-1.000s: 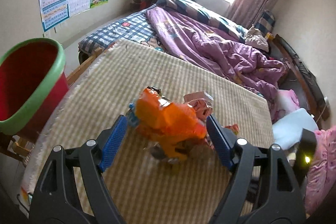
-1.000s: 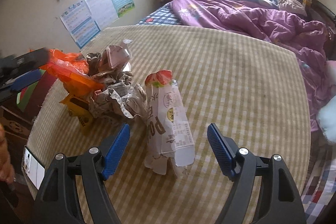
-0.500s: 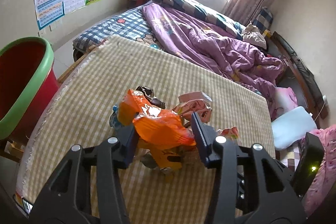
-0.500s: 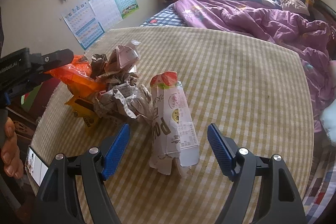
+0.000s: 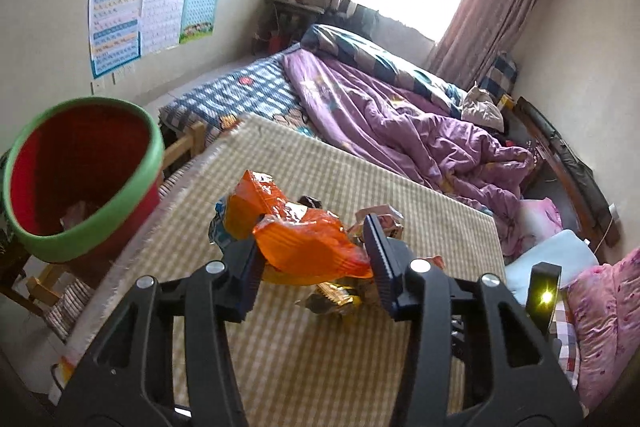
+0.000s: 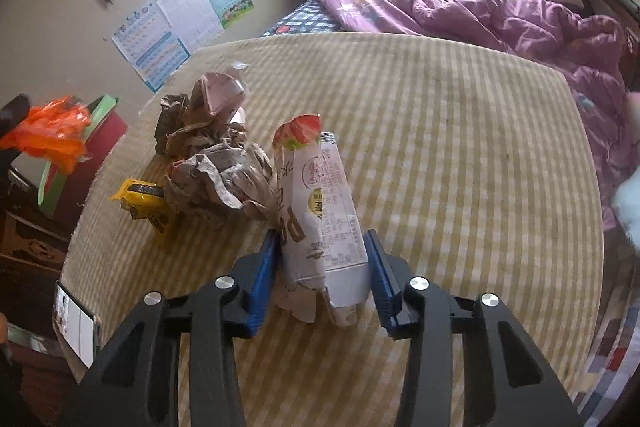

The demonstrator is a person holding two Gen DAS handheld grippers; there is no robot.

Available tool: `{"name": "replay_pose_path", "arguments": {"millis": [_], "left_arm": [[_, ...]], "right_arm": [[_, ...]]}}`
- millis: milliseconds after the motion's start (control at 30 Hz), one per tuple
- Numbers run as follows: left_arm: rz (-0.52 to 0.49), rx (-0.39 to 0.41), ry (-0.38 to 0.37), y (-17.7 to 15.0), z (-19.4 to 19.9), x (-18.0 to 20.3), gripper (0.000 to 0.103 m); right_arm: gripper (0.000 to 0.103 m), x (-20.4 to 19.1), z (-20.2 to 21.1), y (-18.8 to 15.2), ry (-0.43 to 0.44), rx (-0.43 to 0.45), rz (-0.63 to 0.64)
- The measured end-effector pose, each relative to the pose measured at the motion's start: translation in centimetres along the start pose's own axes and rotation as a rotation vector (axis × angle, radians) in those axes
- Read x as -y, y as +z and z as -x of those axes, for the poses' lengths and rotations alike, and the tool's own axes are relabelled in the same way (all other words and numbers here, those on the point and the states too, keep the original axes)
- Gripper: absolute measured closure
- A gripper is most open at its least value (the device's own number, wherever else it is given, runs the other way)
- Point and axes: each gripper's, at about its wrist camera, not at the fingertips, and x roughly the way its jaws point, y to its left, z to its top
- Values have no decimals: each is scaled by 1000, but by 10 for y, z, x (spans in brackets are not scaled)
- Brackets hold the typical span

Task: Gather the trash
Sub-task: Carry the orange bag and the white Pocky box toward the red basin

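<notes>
Across checked tabletop: left gripper (image 5: 312,263) now lifting crumpled orange plastic wrapper (image 5: 296,239) toward red green-rimmed bin (image 5: 86,179); right gripper (image 6: 320,287) jaws just closing on white strawberry carton (image 6: 320,211), mid-tabletop.

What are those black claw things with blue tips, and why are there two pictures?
They are two hand-held grippers that a person squeezes, each with a camera looking along its fingers. One picture comes from the left hand-held gripper, which pinches an orange plastic wrapper lifted above the checked tablecloth, near a red bin with a green rim. The other comes from the right hand-held gripper, whose jaws have just been closing on a white strawberry-print bag. Crumpled paper and a yellow wrapper lie beside it.
</notes>
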Motion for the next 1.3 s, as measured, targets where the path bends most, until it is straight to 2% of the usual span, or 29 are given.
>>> {"name": "replay_pose_path", "arguments": {"millis": [300,533,967,1300], "left_arm": [[11,27,35,-5,16,-19,57],[-3,37,46,-7,26,-29,57],[-18,65,74,-7,46,-59,57],[-21,62,44,1,50,-96,57]], "right_arm": [[68,-2,41,-3,-8,126,-46],[68,-25,70,2,9,217,-35],[68,-85,76,16,67,239,38],[68,-129,74,17,49,246,43]]}}
